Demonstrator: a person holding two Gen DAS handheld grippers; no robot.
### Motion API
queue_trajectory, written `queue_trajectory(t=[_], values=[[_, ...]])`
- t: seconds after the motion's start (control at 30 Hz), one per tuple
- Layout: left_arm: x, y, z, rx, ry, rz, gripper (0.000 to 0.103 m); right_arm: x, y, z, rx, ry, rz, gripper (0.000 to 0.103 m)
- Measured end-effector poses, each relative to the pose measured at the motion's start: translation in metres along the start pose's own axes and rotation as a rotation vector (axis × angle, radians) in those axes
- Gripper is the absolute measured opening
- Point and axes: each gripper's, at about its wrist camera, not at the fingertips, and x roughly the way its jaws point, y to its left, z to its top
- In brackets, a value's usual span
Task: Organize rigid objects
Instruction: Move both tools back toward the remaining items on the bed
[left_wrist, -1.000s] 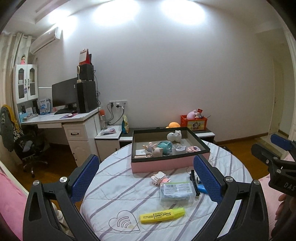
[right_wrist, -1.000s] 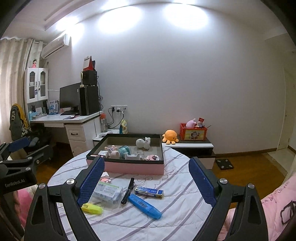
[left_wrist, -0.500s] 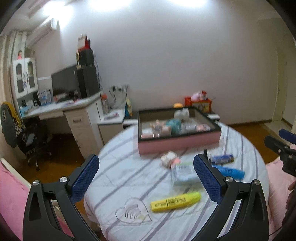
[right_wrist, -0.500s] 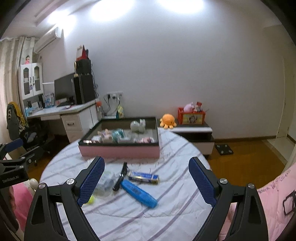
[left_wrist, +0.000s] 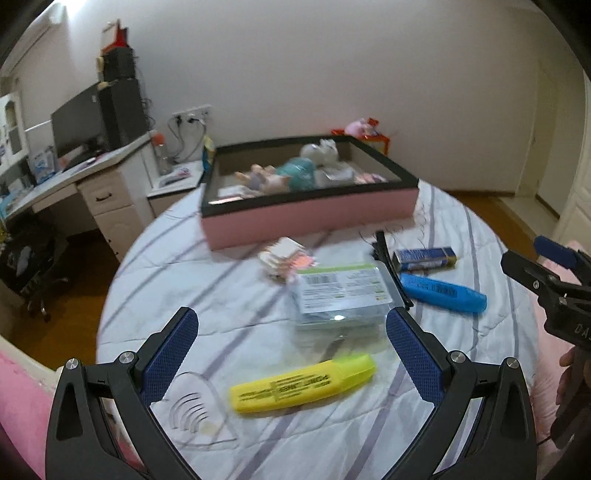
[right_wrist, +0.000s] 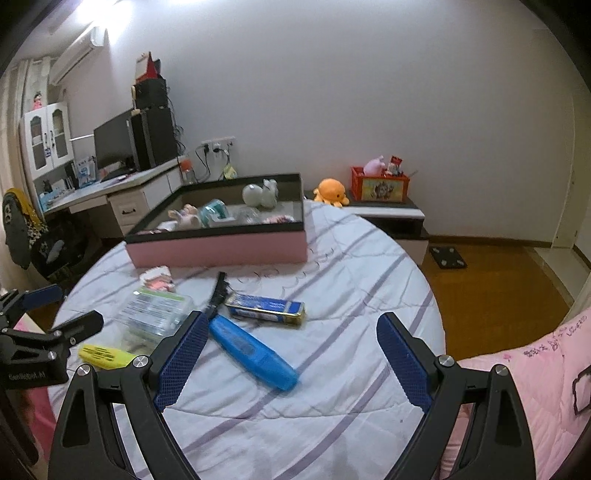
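Observation:
On the round striped table lie a yellow highlighter (left_wrist: 301, 387) (right_wrist: 105, 357), a blue highlighter (left_wrist: 441, 292) (right_wrist: 253, 348), a clear plastic box (left_wrist: 341, 295) (right_wrist: 153, 314), a dark blue tin (left_wrist: 424, 256) (right_wrist: 266, 309), a black clip (right_wrist: 218, 291) and a small pink-and-white item (left_wrist: 286, 256). A pink tray (left_wrist: 310, 216) (right_wrist: 221, 247) with small figurines stands at the far side. My left gripper (left_wrist: 288, 334) hovers open above the yellow highlighter and the clear box. My right gripper (right_wrist: 290, 341) is open above the blue highlighter.
A clear heart-shaped plaque (left_wrist: 195, 410) lies at the table's near left edge. A desk with a monitor (right_wrist: 114, 146) stands at the left, a low cabinet with an orange plush (right_wrist: 331, 191) behind the table. Pink bedding (right_wrist: 535, 373) borders the right.
Both grippers have sunk toward the table and tilted downward, so the tabletop items now fill more of each view. Both stay open and empty.

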Motion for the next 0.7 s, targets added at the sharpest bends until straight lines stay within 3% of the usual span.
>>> queue_trajectory(t=[0.4,0.53,0.7], values=[[0.04,0.027,0.028,-0.076,0.068,0.025,0.103,0.034,-0.02,0.003,0.024,0.045,-0.004,0.094],[0.064,0.034,0.045,-0.078,0.093,0.011,0.103,0.045,-0.022,0.01,0.028,0.05,0.001,0.094],[0.105,0.039,0.056,-0.125,0.18,-0.035,0.103,0.063,-0.024,0.015,0.032,0.071,0.003,0.094]])
